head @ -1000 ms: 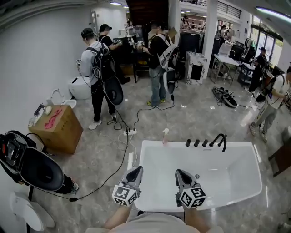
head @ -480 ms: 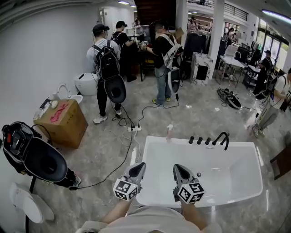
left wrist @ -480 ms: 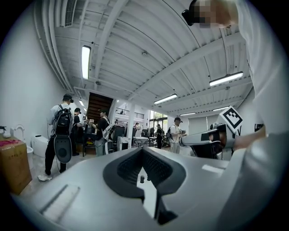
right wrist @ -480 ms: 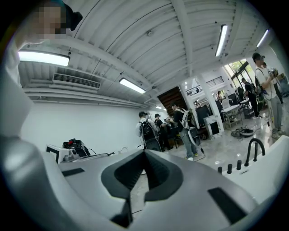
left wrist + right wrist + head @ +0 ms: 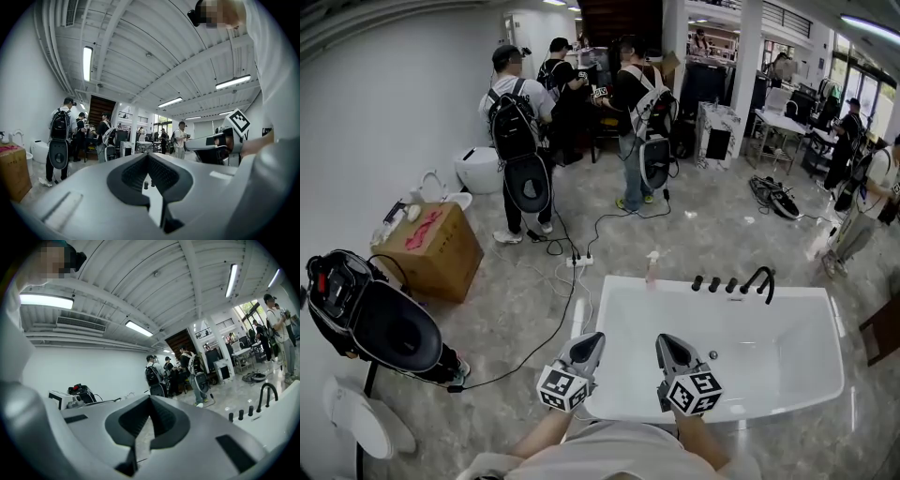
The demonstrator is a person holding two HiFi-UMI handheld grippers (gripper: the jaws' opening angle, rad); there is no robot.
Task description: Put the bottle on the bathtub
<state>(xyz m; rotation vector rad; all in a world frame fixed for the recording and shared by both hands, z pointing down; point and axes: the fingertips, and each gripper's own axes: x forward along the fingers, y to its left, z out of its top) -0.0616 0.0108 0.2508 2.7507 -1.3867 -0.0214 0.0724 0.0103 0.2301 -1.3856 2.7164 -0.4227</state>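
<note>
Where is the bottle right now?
In the head view, the bottle stands upright at the bathtub's far rim near its left corner, just left of the row of black taps.

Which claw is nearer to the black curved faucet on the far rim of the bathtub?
Right. The right claw hovers over the near rim of the bathtub, with the faucet ahead and to its right. The left claw is at the near left corner, farther away.
</note>
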